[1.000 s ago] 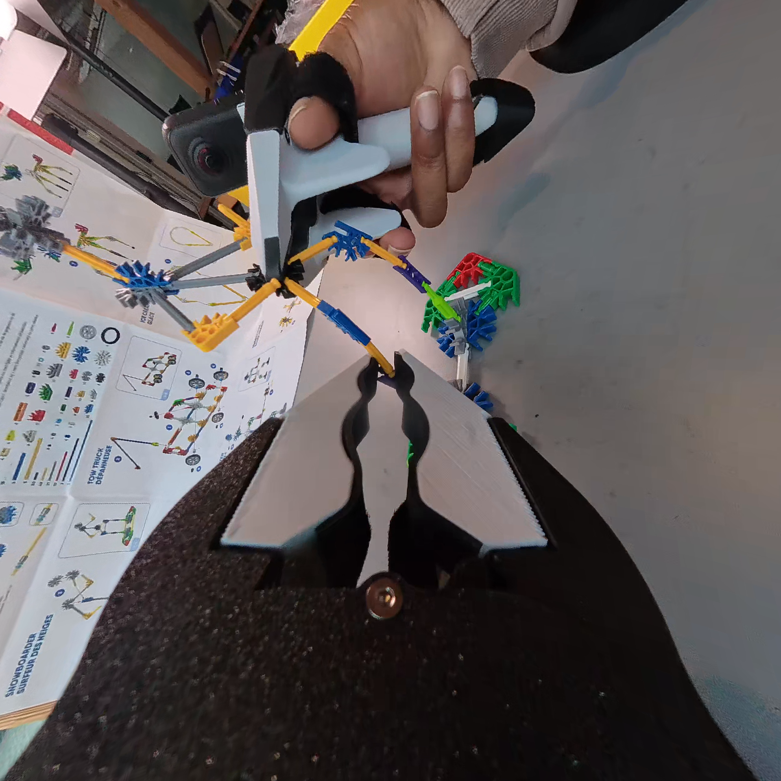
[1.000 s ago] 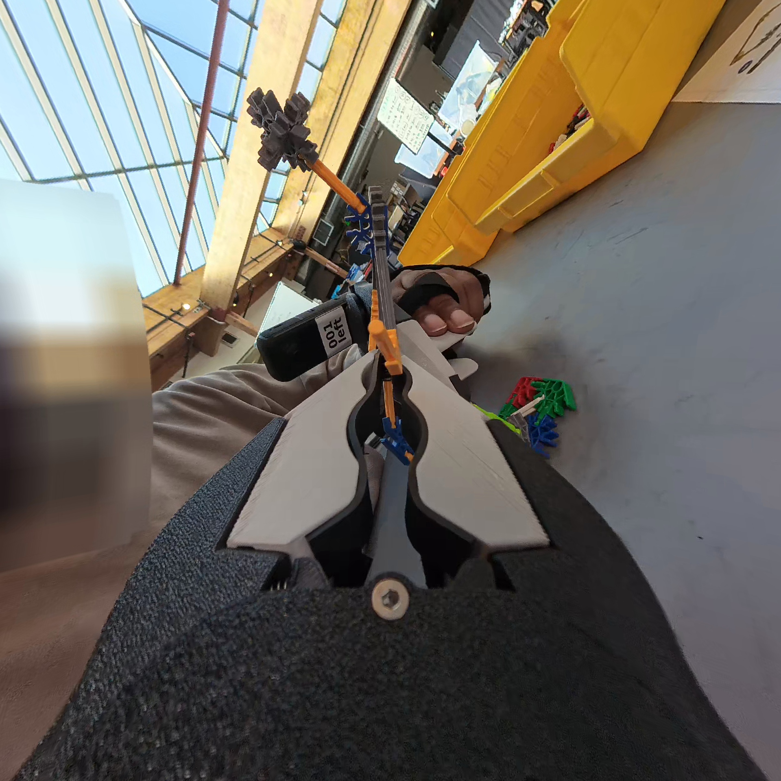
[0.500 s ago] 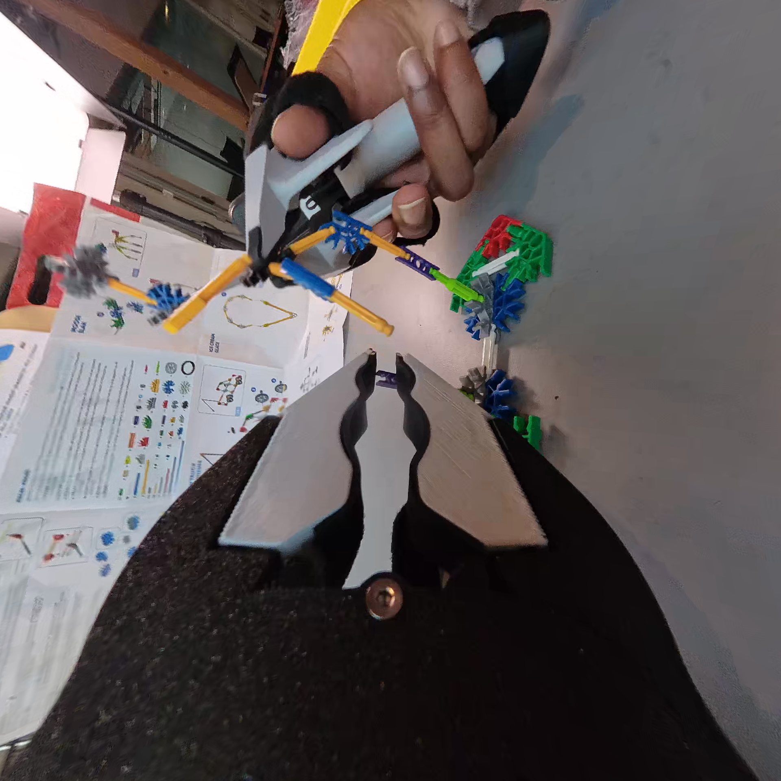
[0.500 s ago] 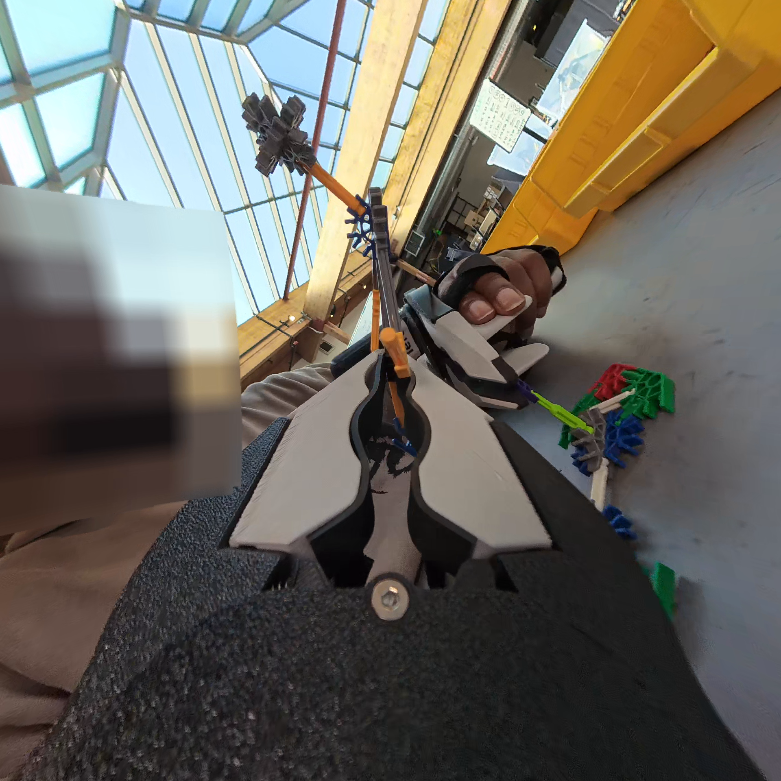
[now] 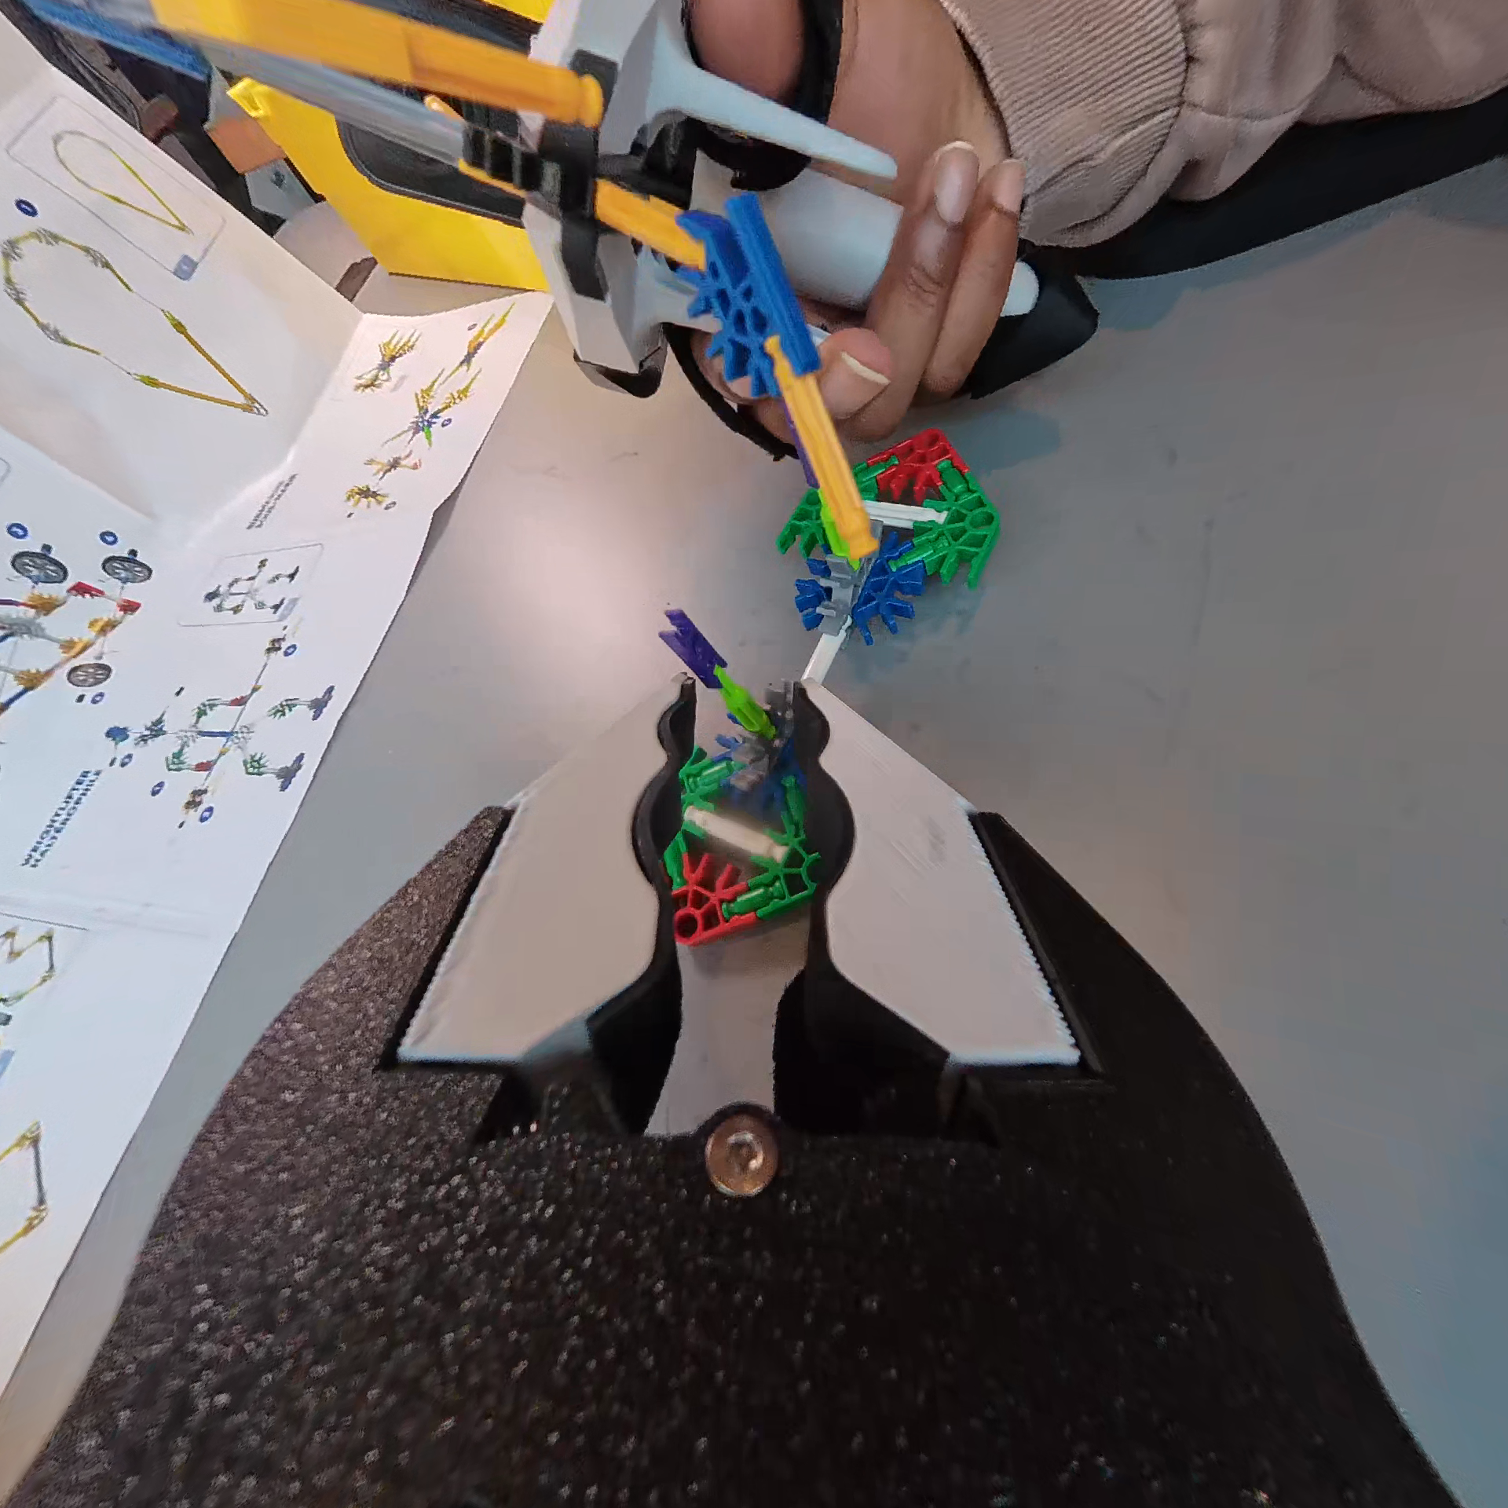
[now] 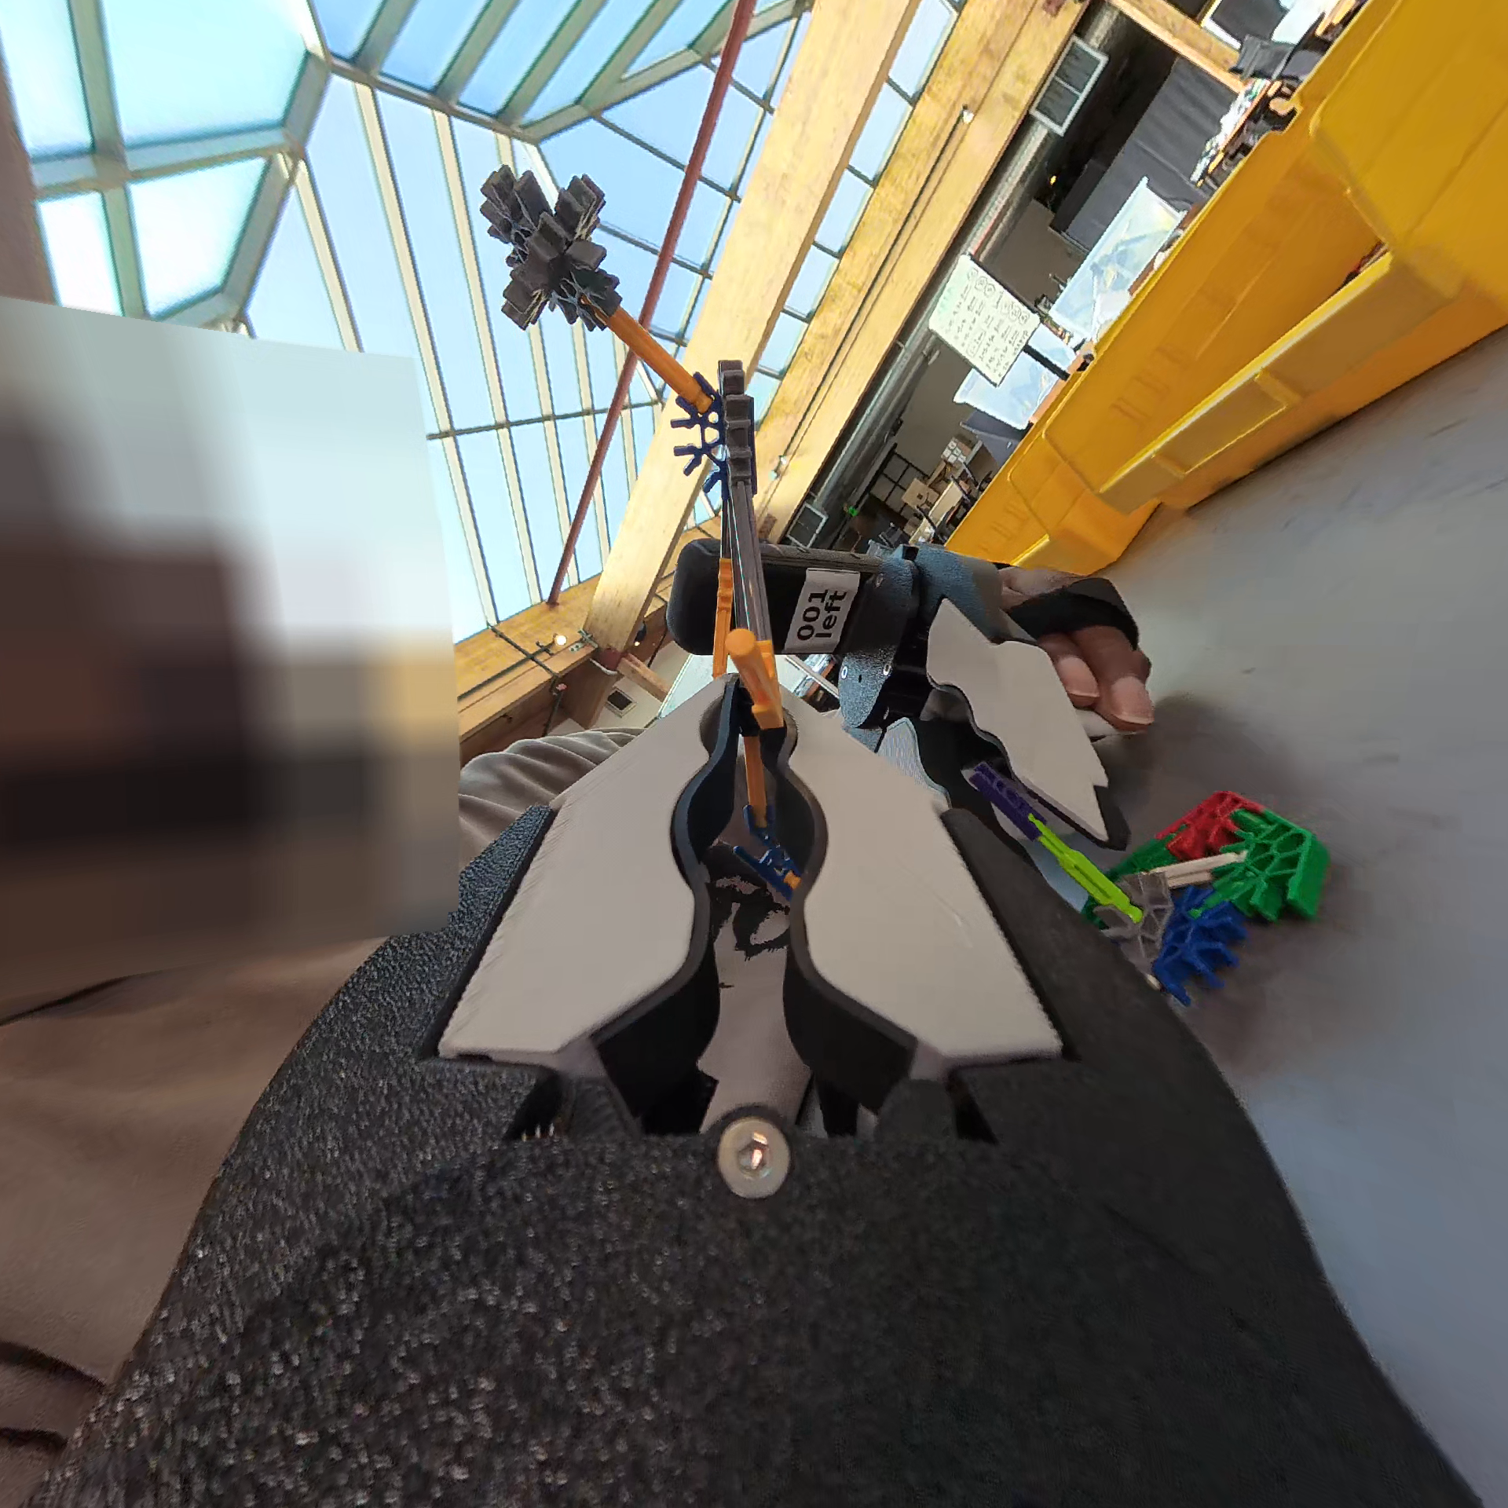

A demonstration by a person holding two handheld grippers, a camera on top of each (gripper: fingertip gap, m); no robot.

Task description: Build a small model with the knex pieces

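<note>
My right gripper (image 6: 757, 702) is shut on a rod-and-connector assembly (image 6: 759, 661) and holds it in the air. A grey snowflake connector (image 6: 551, 245) sits at its far end. In the left wrist view its blue connector (image 5: 742, 302) and yellow rod (image 5: 824, 465) hang over a red, green and blue cluster (image 5: 898, 530) on the table. A white rod (image 5: 824, 653) joins that cluster to a matching near cluster (image 5: 734, 840), which shows between my left fingers. My left gripper (image 5: 742, 689) is slightly open around the near cluster's lime rod (image 5: 738, 702), beside a purple connector (image 5: 694, 645).
A folded instruction sheet (image 5: 204, 490) lies on the grey table (image 5: 1224, 734) to the left. Yellow bins (image 6: 1306, 245) stand along the far side. A person's hand (image 5: 922, 269) holds the right gripper just beyond the far cluster (image 6: 1224, 881). Some 9 centimetres of space lies between my two pairs of fingers.
My left gripper has moved over the near cluster and its jaws stand wider apart. The right gripper's assembly has swung closer, so its yellow rod now hangs over the far cluster.
</note>
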